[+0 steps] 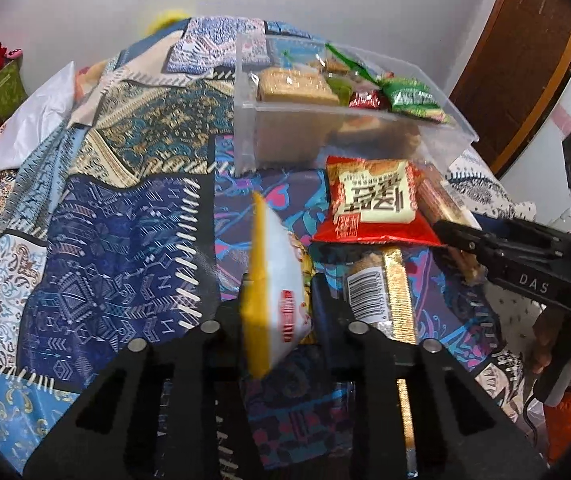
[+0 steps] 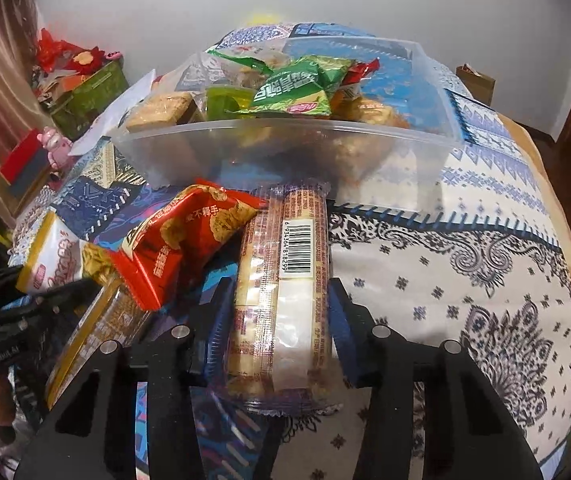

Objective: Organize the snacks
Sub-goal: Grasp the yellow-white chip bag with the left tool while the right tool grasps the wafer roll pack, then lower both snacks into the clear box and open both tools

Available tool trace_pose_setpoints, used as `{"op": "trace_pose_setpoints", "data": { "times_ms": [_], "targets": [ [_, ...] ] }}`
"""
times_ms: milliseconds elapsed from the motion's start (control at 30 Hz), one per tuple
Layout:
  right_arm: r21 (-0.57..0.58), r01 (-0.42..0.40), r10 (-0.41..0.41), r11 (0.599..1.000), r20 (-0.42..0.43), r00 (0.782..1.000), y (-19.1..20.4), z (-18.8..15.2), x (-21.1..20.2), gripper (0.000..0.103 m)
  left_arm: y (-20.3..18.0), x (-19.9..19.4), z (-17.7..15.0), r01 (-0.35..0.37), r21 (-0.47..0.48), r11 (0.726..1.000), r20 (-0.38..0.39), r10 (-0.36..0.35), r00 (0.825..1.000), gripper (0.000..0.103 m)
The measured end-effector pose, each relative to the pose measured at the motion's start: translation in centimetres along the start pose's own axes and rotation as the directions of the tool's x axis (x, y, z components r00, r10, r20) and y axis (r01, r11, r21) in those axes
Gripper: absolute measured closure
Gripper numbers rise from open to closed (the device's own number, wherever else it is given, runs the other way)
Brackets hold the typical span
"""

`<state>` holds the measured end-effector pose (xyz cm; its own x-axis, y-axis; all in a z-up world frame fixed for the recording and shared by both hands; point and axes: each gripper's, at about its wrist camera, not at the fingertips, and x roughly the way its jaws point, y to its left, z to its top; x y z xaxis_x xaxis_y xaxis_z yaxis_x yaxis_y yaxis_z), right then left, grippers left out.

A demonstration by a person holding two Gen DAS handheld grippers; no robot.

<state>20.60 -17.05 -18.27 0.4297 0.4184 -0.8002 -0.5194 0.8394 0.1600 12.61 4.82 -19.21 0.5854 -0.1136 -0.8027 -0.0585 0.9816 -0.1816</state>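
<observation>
Progress looks about halfway to me: the clear bin already holds several snacks, the red packet and gold-edged bar lie on the quilt, my right gripper clamps the long biscuit pack, and my left gripper pinches the white-and-yellow packet.

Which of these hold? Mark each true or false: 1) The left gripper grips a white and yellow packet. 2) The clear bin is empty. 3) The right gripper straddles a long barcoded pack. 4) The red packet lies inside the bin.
1) True: the left gripper is shut on the white and yellow packet.
2) False: the clear bin already holds snacks, including a green packet.
3) True: the right gripper has the long barcoded pack between its fingers.
4) False: the red packet lies on the cloth in front of the bin.
</observation>
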Motion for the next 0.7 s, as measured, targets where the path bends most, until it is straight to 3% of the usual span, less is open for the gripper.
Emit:
{"op": "trace_pose_setpoints", "data": {
  "times_ms": [367,700],
  "targets": [
    [0.040,-0.003,0.001,0.999,0.072,0.997,-0.8,-0.5,-3.4,0.061,0.1,-3.2,1.7,-0.012,-0.008,1.000,0.098,0.013,0.995,0.080],
    [0.010,-0.019,0.017,1.000,0.194,0.981,-0.1,1.3,-7.3,0.061,-0.7,-6.2,5.8,0.001,-0.002,1.000,0.219,0.000,0.976,0.080]
  ]
}}
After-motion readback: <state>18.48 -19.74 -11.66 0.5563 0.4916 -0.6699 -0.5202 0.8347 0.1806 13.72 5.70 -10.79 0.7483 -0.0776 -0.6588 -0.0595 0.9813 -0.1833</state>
